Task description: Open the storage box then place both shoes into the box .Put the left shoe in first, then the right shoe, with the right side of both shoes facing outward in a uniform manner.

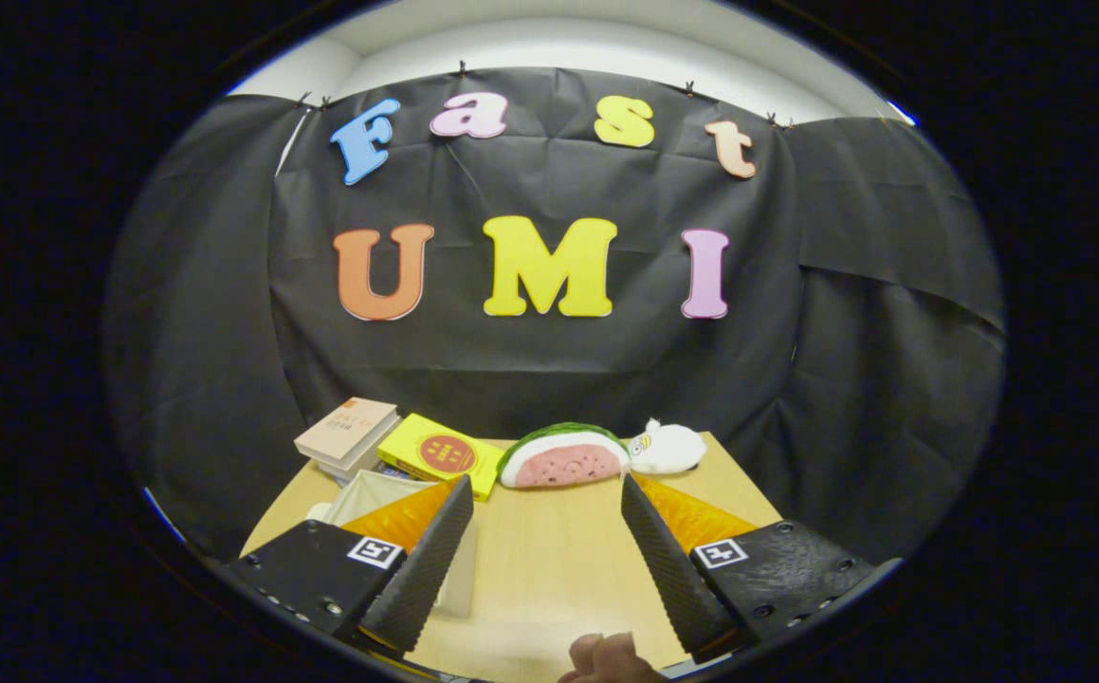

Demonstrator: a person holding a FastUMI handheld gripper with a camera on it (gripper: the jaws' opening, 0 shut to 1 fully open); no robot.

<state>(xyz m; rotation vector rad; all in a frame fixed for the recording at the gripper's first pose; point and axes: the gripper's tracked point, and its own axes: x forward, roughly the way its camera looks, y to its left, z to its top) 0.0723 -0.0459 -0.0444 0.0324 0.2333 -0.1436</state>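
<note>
Honestly, we cannot judge progress: our claw gapes wide and empty, a pale box at ten o'clock behind its left finger.

Dim, evenly lit, sharp centre, fisheye-bent edges.

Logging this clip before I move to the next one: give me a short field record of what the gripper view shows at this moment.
gripper: open, fingers spread over bare table, holding nothing
surface: light wooden table
far edge of table: stacked books with a beige cover on top, flat yellow box with a red round mark, plush watermelon slice, small white plush toy
by one finger: pale box-like container, partly hidden, cannot tell if open
near edge: fingertips of a person's hand
shoes: none identifiable
</note>
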